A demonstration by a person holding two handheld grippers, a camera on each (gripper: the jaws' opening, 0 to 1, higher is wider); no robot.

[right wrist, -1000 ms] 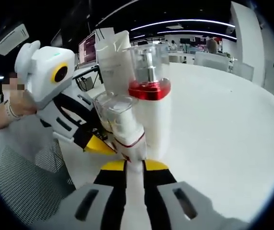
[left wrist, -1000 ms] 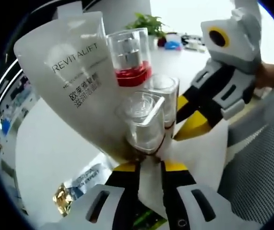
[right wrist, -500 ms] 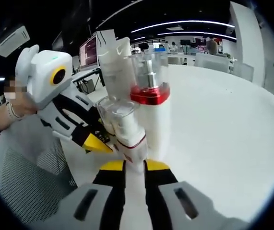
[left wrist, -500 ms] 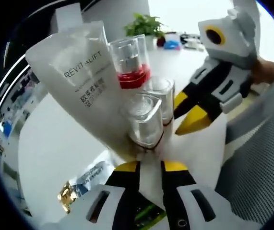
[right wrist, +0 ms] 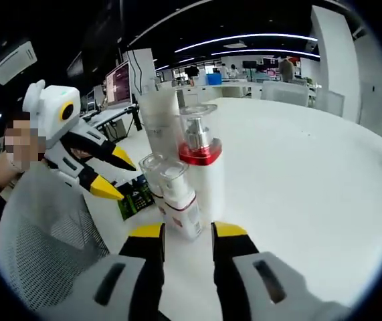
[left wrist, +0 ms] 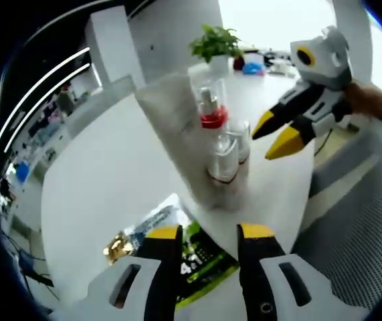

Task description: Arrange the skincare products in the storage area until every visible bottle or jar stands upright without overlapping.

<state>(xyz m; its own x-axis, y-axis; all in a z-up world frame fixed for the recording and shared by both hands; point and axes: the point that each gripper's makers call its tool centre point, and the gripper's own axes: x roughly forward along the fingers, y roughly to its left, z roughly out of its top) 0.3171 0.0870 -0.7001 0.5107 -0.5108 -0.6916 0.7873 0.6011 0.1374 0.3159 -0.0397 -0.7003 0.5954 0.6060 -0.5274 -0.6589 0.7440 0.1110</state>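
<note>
Skincare products point(right wrist: 180, 174) stand clustered upright on the white table point(right wrist: 298, 174), both tools apart.

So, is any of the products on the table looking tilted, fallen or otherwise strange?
Mostly no. The red-collared pump bottle and the two small clear-capped bottles stand upright in a tight cluster. The white tube seems to lean against them. Flat sachets lie on the table's edge, apart.

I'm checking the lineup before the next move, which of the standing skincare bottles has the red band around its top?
The pump bottle, the tallest of the capped bottles: a clear cap over a red collar on a white body. The two small bottles in front have clear caps and only a thin red line.
</note>
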